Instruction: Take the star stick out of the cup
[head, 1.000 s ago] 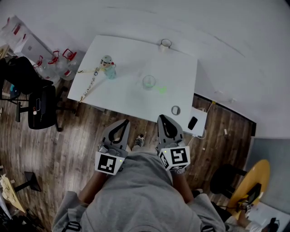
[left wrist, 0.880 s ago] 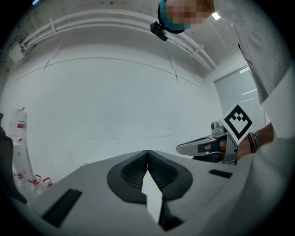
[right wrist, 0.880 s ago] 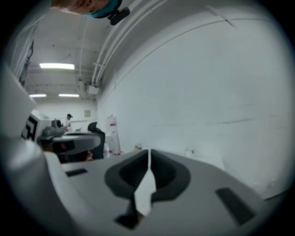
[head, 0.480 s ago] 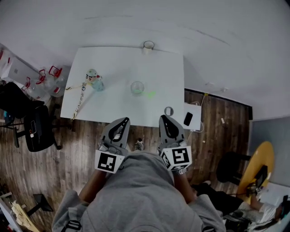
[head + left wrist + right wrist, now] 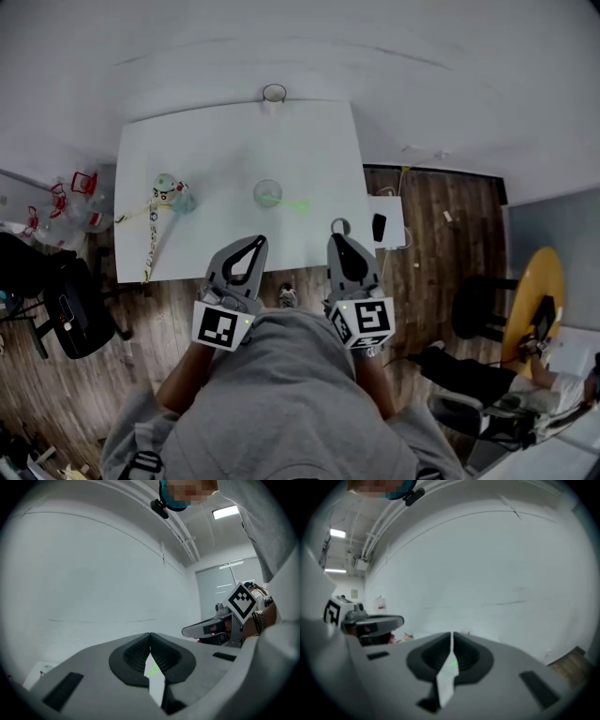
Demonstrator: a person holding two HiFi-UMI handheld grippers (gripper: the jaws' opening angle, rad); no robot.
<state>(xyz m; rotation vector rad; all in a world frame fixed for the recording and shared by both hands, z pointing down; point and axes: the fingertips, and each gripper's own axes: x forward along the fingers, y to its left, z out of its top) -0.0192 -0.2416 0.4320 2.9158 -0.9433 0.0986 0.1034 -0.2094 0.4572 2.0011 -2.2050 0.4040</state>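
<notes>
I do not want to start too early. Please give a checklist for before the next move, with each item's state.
1. Right gripper jaws open for grasping: not ok, shut, empty.
2. Left gripper free: ok, shut, empty.
3. Cup upright on the table: ok.
4. Star stick inside the cup: cannot tell; its green shows at the cup's right side.
5. Grippers near the cup: not ok, both at the table's near edge.
6. Way to the cup free: ok, bare table.
</notes>
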